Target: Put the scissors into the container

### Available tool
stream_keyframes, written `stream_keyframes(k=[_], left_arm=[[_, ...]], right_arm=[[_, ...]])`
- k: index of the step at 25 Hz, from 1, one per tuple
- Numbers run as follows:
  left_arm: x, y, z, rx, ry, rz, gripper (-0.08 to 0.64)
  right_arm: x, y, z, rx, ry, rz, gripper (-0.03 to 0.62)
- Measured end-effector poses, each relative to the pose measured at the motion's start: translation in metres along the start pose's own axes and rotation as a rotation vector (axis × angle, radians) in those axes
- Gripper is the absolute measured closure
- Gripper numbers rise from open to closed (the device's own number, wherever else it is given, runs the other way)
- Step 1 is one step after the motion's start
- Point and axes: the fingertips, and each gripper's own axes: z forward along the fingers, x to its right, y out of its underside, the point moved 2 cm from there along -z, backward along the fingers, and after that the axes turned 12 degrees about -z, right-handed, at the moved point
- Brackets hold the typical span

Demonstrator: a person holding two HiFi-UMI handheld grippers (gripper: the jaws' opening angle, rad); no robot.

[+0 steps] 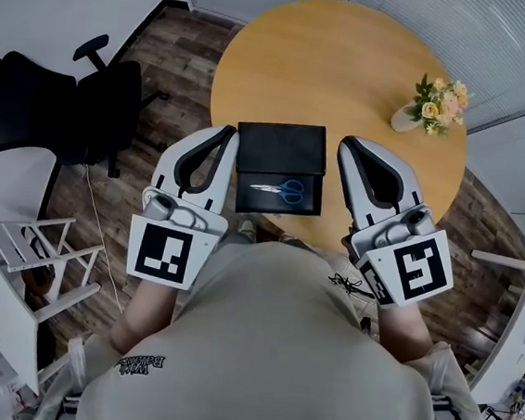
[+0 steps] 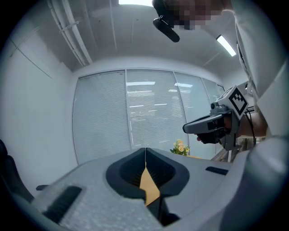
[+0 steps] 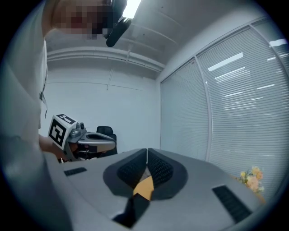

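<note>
Blue-handled scissors (image 1: 281, 191) lie inside the black container (image 1: 280, 166) on the round wooden table (image 1: 350, 83), in the near half of the box. My left gripper (image 1: 229, 135) is held left of the container and my right gripper (image 1: 346, 146) right of it, both raised near the table's near edge. Each is shut with nothing between its jaws. In the left gripper view the jaws (image 2: 145, 150) meet at a seam; in the right gripper view the jaws (image 3: 147, 151) do the same.
A small vase of yellow flowers (image 1: 432, 106) stands at the table's far right. A black office chair (image 1: 59, 108) is on the floor at the left, a white rack (image 1: 23, 272) below it. Blinds cover the windows behind.
</note>
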Motion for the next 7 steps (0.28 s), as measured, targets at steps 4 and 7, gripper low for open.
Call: stream_keyframes(k=[4,7], left_arm=[[-0.0024,0.0024,0.0023,-0.012,-0.011,-0.024,0.537],[-0.0024,0.0037,0.0064,-0.018,-0.010,-0.036,0.537]], right_arm=[[-0.0030,0.0034,0.0024,-0.009,-0.019,-0.020,0.560],[-0.0035,0.0083,0.0044,-0.021,-0.033,-0.029,0.560]])
